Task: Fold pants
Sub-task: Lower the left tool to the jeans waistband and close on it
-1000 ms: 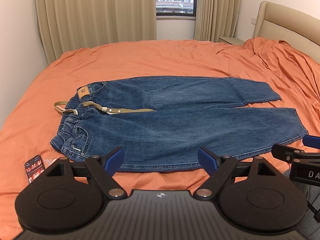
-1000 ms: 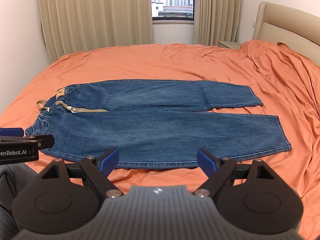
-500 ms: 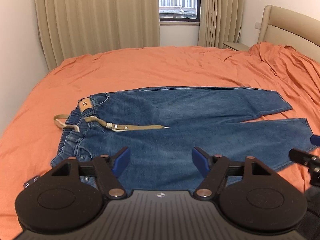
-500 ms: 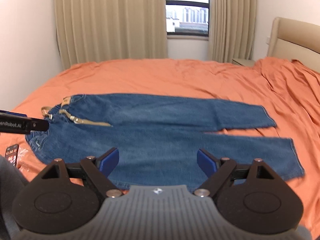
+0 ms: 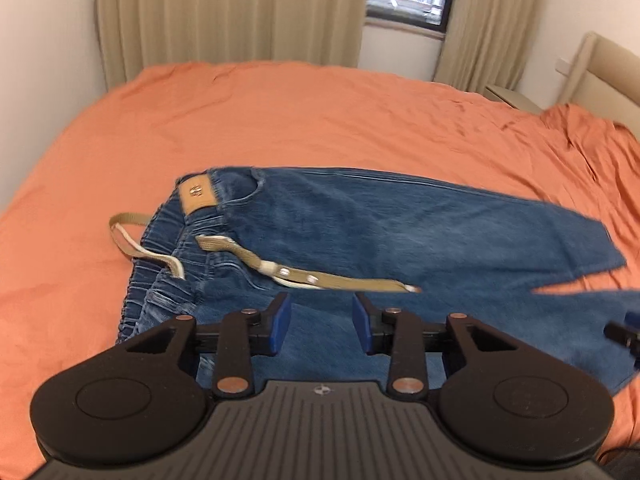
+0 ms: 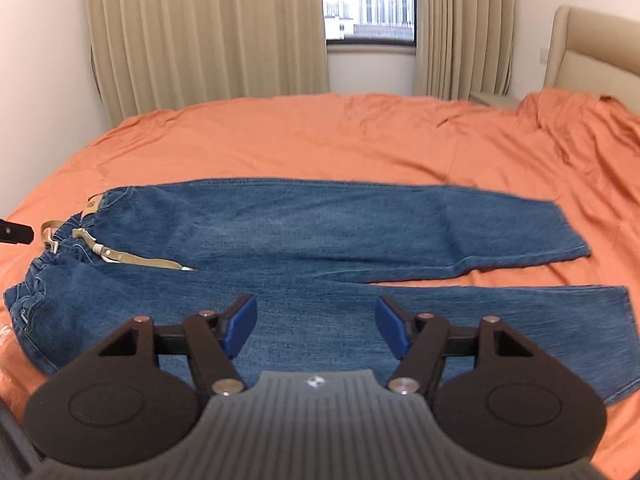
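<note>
Blue jeans (image 5: 400, 236) (image 6: 320, 248) lie flat on the orange bedspread (image 5: 320, 120), waist to the left, legs running right. A tan belt (image 5: 320, 278) (image 6: 132, 256) trails from the waistband across the front. My left gripper (image 5: 320, 322) hovers over the near hip area just right of the waistband; its jaws are closing with a gap between the blue pads and nothing pinched. My right gripper (image 6: 316, 328) hovers over the near leg around the thigh, jaws wider and also closing, no cloth between them. Each gripper's tip shows at the edge of the other view.
Beige curtains (image 6: 200, 40) and a window (image 6: 368, 4) stand behind the bed. A padded headboard (image 6: 592, 52) rises at the right, with bunched orange bedding (image 6: 580, 128) below it. Bare bedspread stretches beyond the jeans.
Both grippers have moved forward and down over the jeans, which now fill more of each view. Both jaw pairs have narrowed, the left more. The phone at the left has left the view.
</note>
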